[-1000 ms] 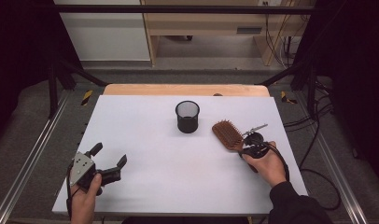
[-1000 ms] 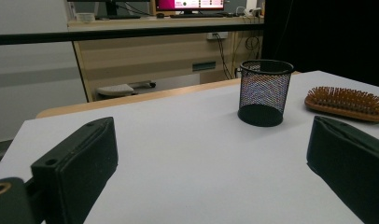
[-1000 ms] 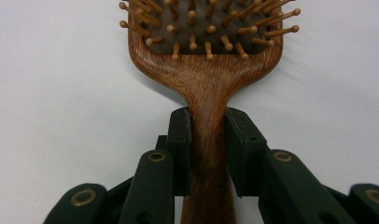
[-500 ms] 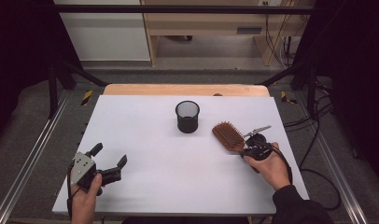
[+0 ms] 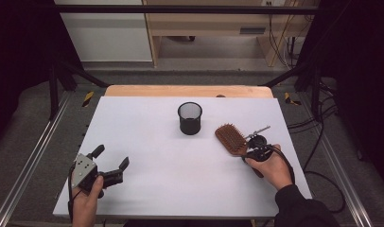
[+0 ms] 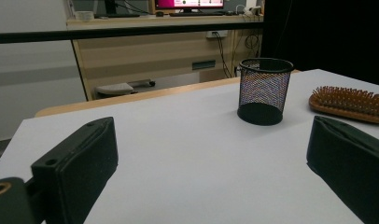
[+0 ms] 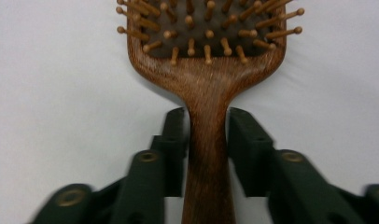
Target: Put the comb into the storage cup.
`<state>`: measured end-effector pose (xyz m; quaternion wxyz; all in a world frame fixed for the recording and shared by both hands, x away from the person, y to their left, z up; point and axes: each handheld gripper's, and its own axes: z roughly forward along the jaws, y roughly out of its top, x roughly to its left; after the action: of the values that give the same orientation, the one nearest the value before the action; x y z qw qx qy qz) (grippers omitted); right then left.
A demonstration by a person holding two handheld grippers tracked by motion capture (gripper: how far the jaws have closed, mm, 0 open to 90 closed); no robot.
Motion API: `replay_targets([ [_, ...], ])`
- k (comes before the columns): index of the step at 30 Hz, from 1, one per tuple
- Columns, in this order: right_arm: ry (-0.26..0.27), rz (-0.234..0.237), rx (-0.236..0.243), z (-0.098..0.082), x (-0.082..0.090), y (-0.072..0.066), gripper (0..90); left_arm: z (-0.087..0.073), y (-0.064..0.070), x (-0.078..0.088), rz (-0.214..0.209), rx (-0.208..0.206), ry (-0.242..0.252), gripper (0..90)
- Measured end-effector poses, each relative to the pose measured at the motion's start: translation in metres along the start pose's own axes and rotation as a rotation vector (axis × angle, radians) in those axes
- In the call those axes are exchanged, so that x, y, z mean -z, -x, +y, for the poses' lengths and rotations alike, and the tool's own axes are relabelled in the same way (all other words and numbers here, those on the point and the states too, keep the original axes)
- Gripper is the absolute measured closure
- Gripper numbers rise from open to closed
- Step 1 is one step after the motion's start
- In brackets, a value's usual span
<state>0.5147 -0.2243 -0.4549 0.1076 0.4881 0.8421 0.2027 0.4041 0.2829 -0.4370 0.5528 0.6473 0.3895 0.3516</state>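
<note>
A wooden hairbrush lies bristles up on the white table, right of the middle. My right gripper sits at its handle end. In the right gripper view the handle runs between the two jaws of that gripper, whose pads stand just off its sides. These jaws have just been opening, and the brush rests on the table. My left gripper stands open at the near left with nothing between its jaws; its view shows the hairbrush far right.
A black mesh cup stands upright behind the table's middle, left of the brush, and appears empty in the left gripper view. A wooden strip edges the table's far side. Cables lie on the floor at the right.
</note>
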Motion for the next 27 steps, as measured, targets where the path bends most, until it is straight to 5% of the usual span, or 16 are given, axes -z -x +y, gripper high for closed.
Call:
replay_targets([
  [16, -0.03, -0.032, 0.047, 0.005, -0.002, -0.006, 73.3, 0.001, 0.002, 0.001, -0.003, -0.013, -0.001, 2.2],
  [24, 0.132, -0.021, 0.011, -0.011, 0.012, -0.001, 73.3, 0.002, 0.005, 0.001, -0.01, -0.016, -0.001, 2.2],
  [27, 0.195, -0.013, 0.004, -0.013, 0.021, 0.0, 73.2, 0.007, 0.015, -0.001, -0.042, -0.024, -0.001, 2.2],
])
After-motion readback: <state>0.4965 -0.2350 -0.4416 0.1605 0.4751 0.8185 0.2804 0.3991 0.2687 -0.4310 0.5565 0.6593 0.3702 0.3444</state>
